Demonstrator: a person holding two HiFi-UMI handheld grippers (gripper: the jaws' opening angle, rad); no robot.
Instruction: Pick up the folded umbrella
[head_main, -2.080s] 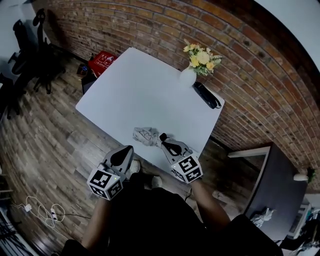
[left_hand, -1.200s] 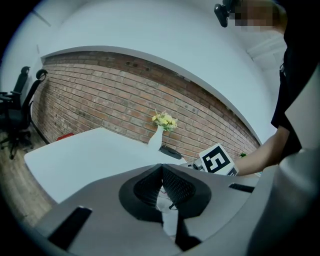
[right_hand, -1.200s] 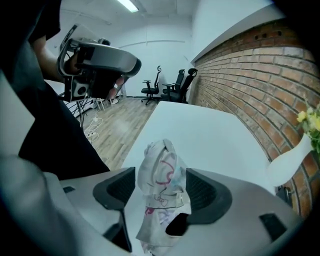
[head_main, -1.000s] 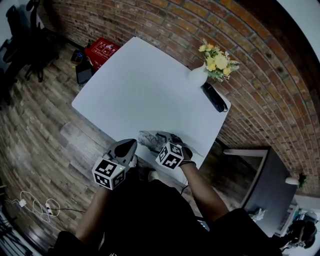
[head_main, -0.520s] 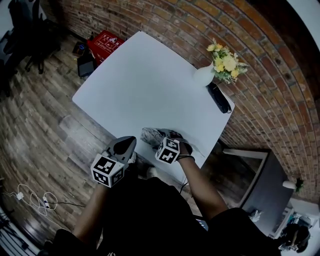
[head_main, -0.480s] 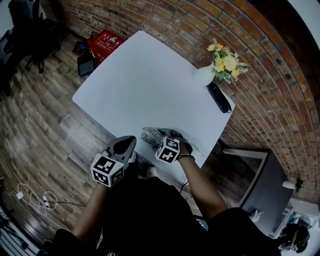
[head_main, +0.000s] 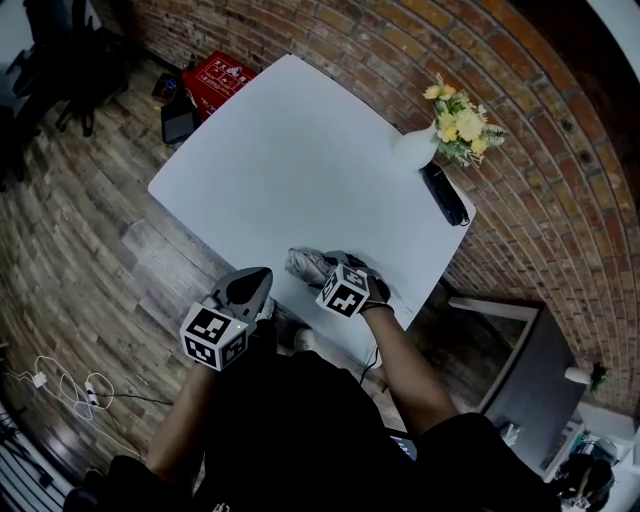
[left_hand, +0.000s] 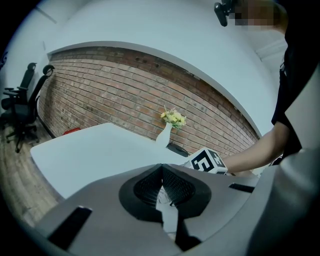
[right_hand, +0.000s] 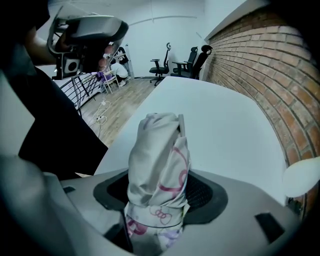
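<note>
The white table (head_main: 300, 150) spreads out ahead of both my jaw tips, with a brick wall past its far edge. The folded umbrella (right_hand: 157, 165) lies on the table's near edge, right between the jaws of my right gripper (head_main: 328, 268). Its length runs away from me, out beyond the tips. Those jaws stand wide and are closing around the bundle. The cloth fills most of the gap and brushes the pads, but I do not judge it squeezed firm yet, and the umbrella rests on the table. My left gripper (head_main: 250, 285) hangs off to the left of the umbrella, short of the table edge. Its jaws are pressed together with nothing in them. I reckon the umbrella is light, with a soft, loose, slightly slick canopy wrapped over a stiff core. The cloth will give and may slide before the pads meet anything solid. I would take hold where the thin strap (right_hand: 156, 219) cinches the folds, deep between my pads, since the bundle is tightest there. A white vase of flowers (head_main: 415, 150) and a slim black object (head_main: 443, 193) stand far beyond the tips, well clear.
</note>
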